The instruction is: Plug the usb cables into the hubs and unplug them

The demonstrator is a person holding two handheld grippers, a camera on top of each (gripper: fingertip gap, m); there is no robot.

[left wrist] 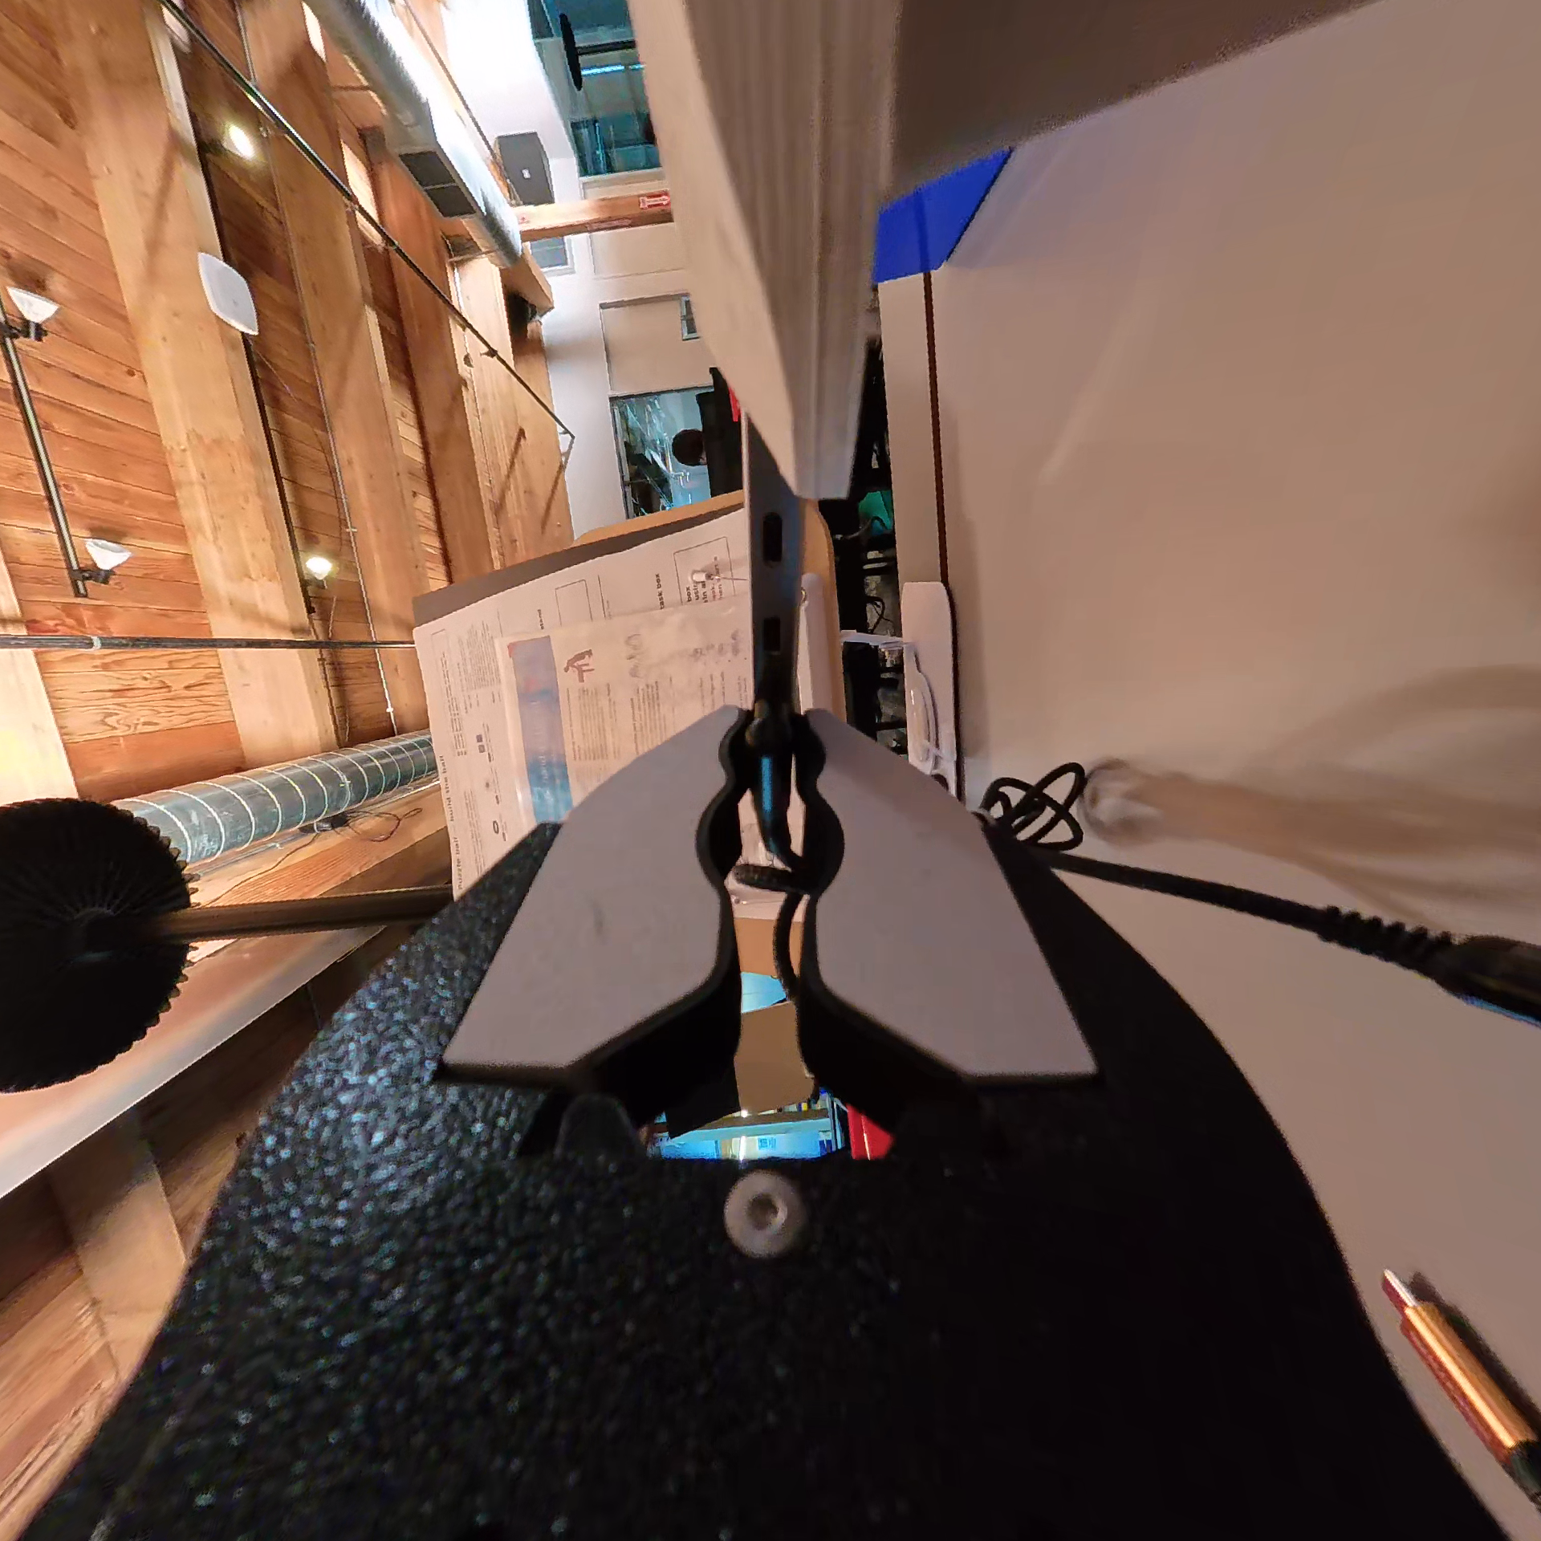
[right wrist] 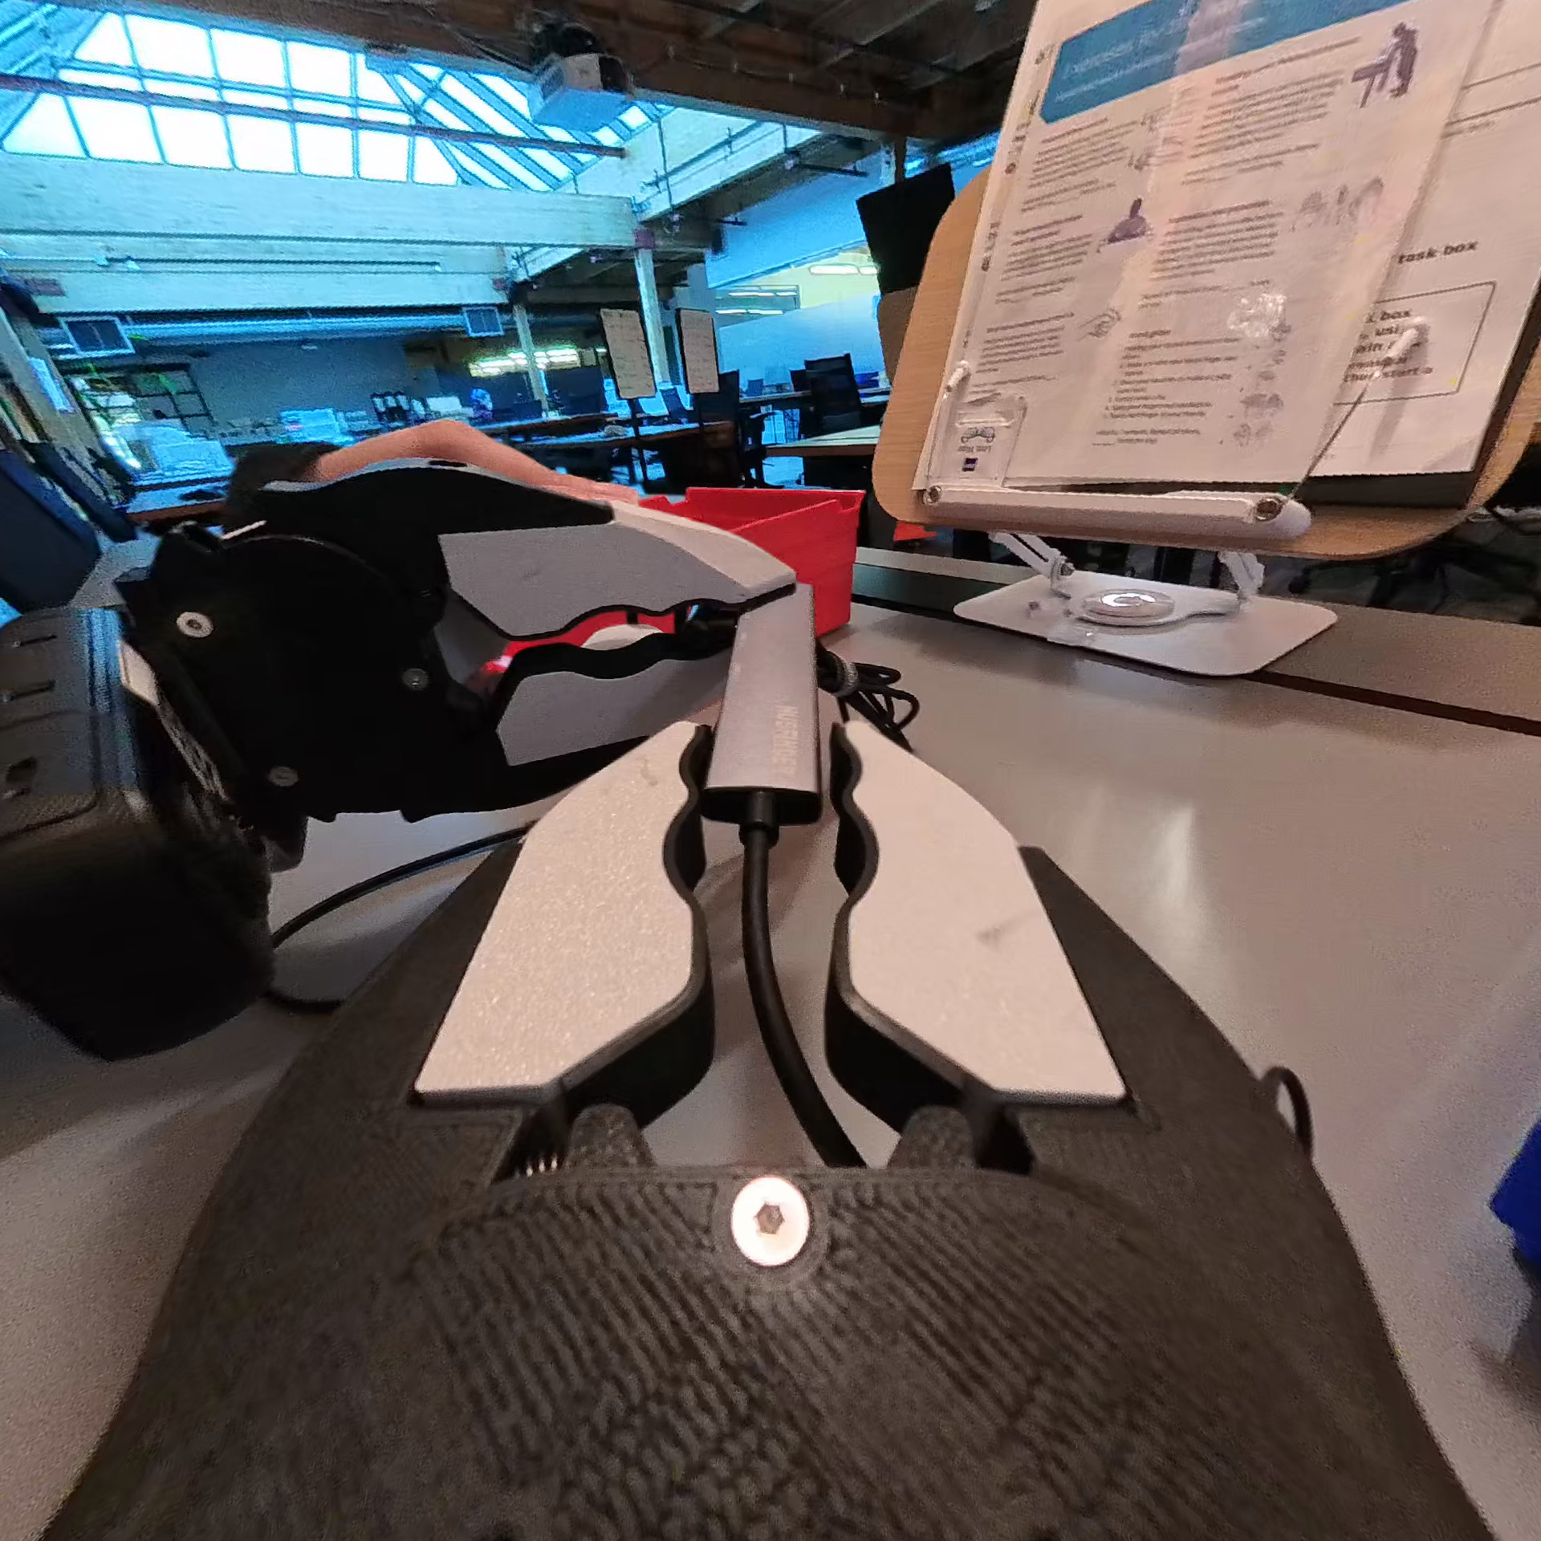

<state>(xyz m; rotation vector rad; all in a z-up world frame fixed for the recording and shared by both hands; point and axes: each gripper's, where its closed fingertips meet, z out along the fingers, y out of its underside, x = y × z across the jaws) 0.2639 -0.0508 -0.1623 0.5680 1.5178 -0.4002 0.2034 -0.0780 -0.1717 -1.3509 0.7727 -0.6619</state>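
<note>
In the right wrist view, my right gripper (right wrist: 765, 738) is shut on the near end of a slim grey USB hub (right wrist: 767, 692), held just above the grey table (right wrist: 1167, 875). The hub's black cable (right wrist: 763, 934) runs back between the fingers. My left gripper (right wrist: 771, 594) comes in from the left with its tips closed at the hub's far end. In the left wrist view, my left gripper (left wrist: 774, 734) is shut on a black USB plug (left wrist: 771, 771), right at the edge of the hub (left wrist: 771, 575), where its side ports show. The plug's tip is hidden.
A coil of black cable (right wrist: 871, 692) lies past the hub. A red bin (right wrist: 800, 534) stands behind it, a document stand with papers (right wrist: 1167, 333) at the right and a black box (right wrist: 67, 792) at the left. A braided cable (left wrist: 1251, 909) and a copper-coloured plug (left wrist: 1459, 1384) lie on the table. The gap from one gripper's tips to the other's is roughly 7 centimetres.
</note>
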